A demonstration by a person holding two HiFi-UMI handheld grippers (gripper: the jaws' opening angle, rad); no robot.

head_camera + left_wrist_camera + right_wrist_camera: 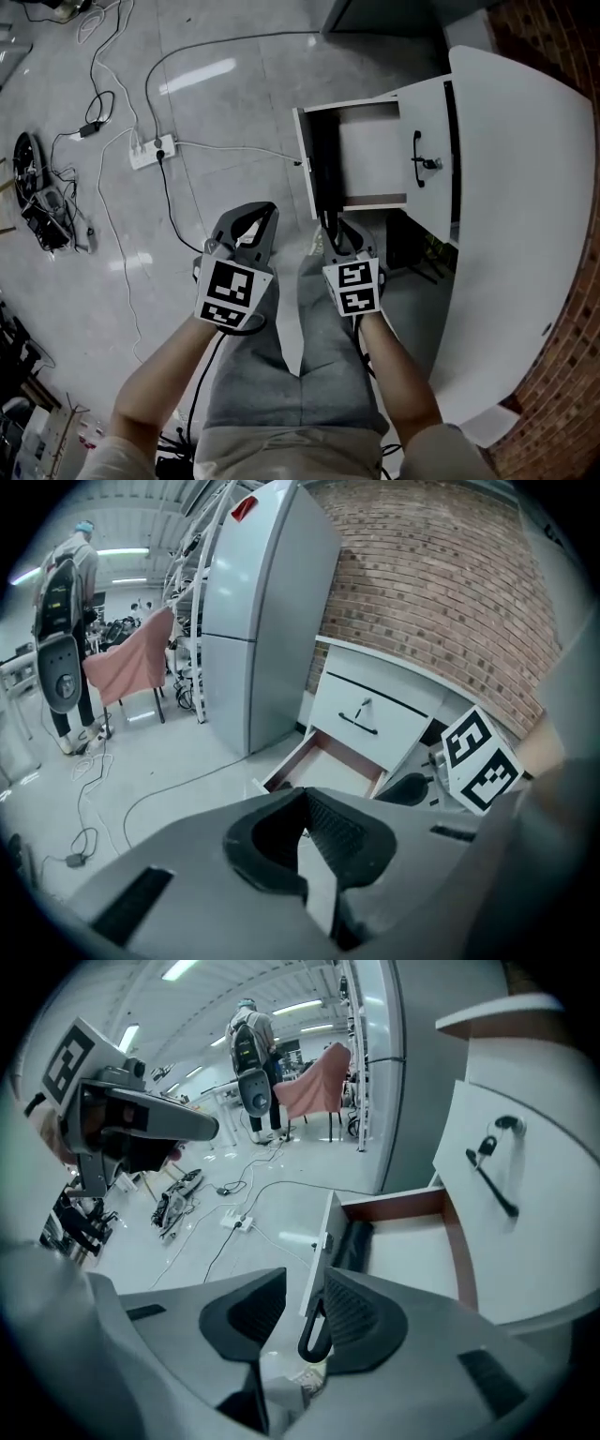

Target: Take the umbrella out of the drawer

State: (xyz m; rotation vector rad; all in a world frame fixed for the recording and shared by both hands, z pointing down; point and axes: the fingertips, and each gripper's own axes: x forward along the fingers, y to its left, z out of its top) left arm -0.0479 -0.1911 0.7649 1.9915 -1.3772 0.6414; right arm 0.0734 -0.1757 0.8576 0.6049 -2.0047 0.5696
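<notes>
The white drawer (370, 150) of the cabinet stands pulled out. A black folded umbrella (325, 178) lies inside it along the front panel. In the right gripper view the umbrella (359, 1244) runs toward me, and its hooked handle (314, 1340) hangs over the drawer's corner between my right gripper's jaws. My right gripper (305, 1277) is open; the handle sits close to the right pad with a gap on the left. In the head view it (339, 230) hovers at the drawer's near end. My left gripper (258, 211) hangs left of the drawer, tips together, empty (302, 799).
The closed upper drawer with a black handle (424, 159) sits under the white desk top (525, 216). A power strip (153, 150) and cables lie on the floor to the left. There is a brick wall (562, 394) at the right, and a grey fridge (262, 611) and a person (66, 621) farther back.
</notes>
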